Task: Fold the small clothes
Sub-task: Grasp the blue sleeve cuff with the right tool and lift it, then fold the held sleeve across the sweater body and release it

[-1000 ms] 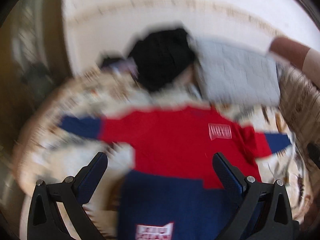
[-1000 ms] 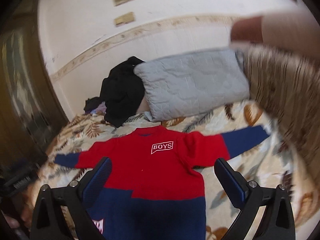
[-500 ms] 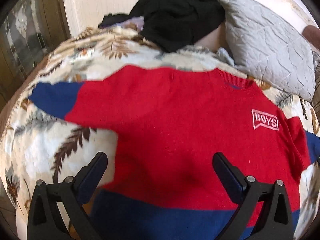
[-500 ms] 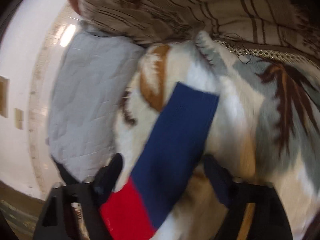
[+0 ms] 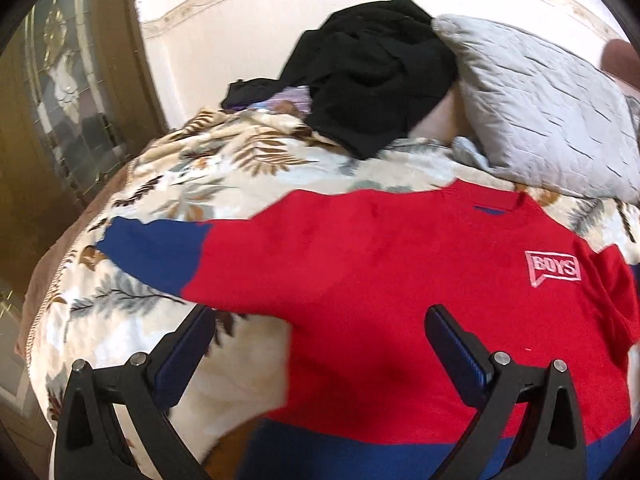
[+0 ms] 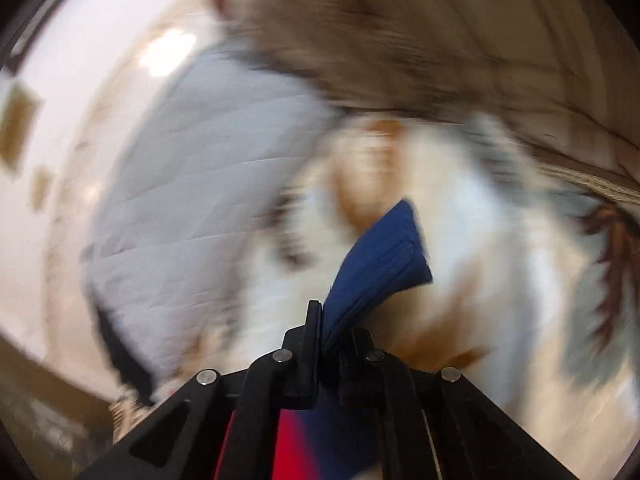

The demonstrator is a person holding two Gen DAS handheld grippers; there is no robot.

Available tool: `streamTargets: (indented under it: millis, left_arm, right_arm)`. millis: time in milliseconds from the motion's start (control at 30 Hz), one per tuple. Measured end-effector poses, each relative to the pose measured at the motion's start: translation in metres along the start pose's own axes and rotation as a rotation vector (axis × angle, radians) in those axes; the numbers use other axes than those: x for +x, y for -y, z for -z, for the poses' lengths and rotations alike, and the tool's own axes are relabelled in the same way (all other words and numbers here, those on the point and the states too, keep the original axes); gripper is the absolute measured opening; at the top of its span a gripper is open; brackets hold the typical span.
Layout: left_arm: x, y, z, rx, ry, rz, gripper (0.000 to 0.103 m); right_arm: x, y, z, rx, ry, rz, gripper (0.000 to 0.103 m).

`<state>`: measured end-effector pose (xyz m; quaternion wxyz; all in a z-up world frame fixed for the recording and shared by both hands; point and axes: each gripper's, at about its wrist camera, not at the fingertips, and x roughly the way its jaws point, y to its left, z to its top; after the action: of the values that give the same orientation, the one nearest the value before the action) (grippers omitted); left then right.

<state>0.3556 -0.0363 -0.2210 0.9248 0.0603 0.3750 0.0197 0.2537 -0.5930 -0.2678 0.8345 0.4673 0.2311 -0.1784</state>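
Observation:
A red and navy child's sweater [image 5: 380, 272] with a white "BOYS" patch [image 5: 554, 267] lies flat, front up, on a leaf-print bedspread [image 5: 120, 332]. Its navy-cuffed sleeve [image 5: 154, 250] stretches out to the left. My left gripper [image 5: 320, 344] hovers open over the sweater's lower left side, one finger above the bedspread and one above the red body, nothing between them. In the blurred right wrist view, my right gripper [image 6: 334, 330] is shut on the navy cuff [image 6: 380, 264] of the other sleeve, the fabric bunched and fanning out beyond the fingertips.
A pile of black clothes [image 5: 376, 80] and a grey quilted pillow [image 5: 540, 120] lie at the head of the bed against the white wall. A brown glass-panelled door [image 5: 68, 92] stands at the left. A brown striped blanket [image 6: 420, 40] lies beside the right sleeve.
My right gripper swung from over the sweater to the right sleeve, rolled, and closed on its navy cuff. My left gripper dropped closer to the sweater and stayed open.

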Motion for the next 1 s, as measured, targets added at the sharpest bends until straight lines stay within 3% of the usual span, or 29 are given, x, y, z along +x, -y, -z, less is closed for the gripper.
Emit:
streamTargets:
  millis: [200,300,533,733,833,900,1000]
  left_arm:
    - [0.011,-0.047,-0.005,-0.075,-0.016,-0.078,0.103]
    - [0.015,-0.075,-0.006,-0.126,-0.026,-0.101,0.103]
    - [0.020,-0.124,-0.007,-0.221,-0.028,-0.152,0.103]
    - [0.023,-0.137,-0.009,-0.251,-0.035,-0.150,0.103]
    - [0.029,-0.146,-0.011,-0.262,-0.055,-0.156,0.103]
    - [0.036,-0.156,-0.010,-0.289,-0.083,-0.164,0.103]
    - [0.043,-0.162,-0.006,-0.335,-0.112,-0.149,0.103]
  right_arm:
    - [0.000,-0.160,0.079,-0.159,-0.099,-0.302,0.007]
    - [0.021,-0.218,0.133,-0.188,-0.171,-0.387,0.007]
    - [0.091,-0.288,0.271,-0.191,-0.361,-0.421,0.007]
    - [0.114,-0.311,0.345,-0.283,-0.481,-0.396,0.014]
    - [0.105,-0.317,0.349,-0.343,-0.525,-0.433,0.036]
    - [0.094,-0.315,0.337,-0.369,-0.495,-0.448,0.075]
    - [0.081,-0.307,0.316,-0.413,-0.431,-0.424,0.076]
